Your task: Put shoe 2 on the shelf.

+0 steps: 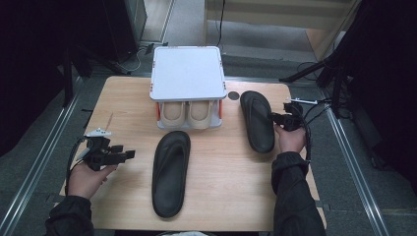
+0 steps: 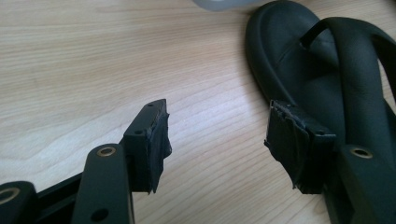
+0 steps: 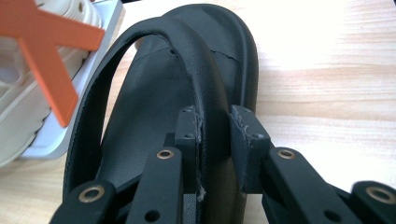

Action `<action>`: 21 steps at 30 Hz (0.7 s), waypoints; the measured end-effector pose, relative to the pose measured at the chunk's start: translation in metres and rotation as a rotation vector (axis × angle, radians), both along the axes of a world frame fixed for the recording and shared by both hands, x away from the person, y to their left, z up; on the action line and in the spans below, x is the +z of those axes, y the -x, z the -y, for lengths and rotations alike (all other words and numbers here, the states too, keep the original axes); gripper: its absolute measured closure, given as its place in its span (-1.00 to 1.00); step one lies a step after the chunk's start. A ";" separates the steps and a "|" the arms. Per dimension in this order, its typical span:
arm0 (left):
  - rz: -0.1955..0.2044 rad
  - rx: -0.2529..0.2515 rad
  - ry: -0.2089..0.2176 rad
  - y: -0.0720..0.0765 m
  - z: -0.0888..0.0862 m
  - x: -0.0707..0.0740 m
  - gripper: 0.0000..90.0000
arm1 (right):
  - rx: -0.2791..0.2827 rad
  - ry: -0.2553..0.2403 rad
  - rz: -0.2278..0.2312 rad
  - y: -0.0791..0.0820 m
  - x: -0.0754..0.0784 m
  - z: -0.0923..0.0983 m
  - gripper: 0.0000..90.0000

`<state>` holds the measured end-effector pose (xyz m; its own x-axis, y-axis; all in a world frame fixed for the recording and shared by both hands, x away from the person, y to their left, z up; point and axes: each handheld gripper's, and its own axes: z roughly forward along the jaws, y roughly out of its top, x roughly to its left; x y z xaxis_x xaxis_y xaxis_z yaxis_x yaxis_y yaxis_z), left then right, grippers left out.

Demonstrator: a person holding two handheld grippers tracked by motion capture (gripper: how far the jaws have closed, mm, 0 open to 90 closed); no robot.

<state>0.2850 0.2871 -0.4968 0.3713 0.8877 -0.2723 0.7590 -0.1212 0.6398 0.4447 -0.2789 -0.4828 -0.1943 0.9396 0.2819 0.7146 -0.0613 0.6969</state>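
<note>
The right gripper (image 3: 215, 135) has its jaws clamped on the strap of the right sandal (image 1: 258, 120) beside the rack (image 1: 188, 73), while the left sandal (image 1: 170, 172) lies mid-surface untouched and the left gripper (image 1: 129, 154) waits, jaws apart, so both sandals look yet to be shelved

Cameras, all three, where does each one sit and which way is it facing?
High view: above the person's side, facing forward and down on the table; forearms, hands, both tongs.
Left gripper view: on the left tongs, open, facing the near sandal.
Right gripper view: on the right tongs, clamping the far sandal.
High view shares both sandals.
</note>
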 end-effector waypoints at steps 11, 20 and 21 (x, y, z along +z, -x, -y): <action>0.003 -0.038 0.004 -0.012 0.011 0.001 -0.13 | 0.029 -0.010 0.002 0.029 0.007 -0.004 0.66; 0.003 -0.074 -0.005 -0.022 0.020 0.002 -0.13 | 0.048 -0.025 0.007 0.052 0.009 -0.005 0.66; 0.003 -0.074 -0.006 -0.022 0.021 0.002 -0.13 | 0.050 -0.040 0.007 0.054 0.008 -0.004 0.66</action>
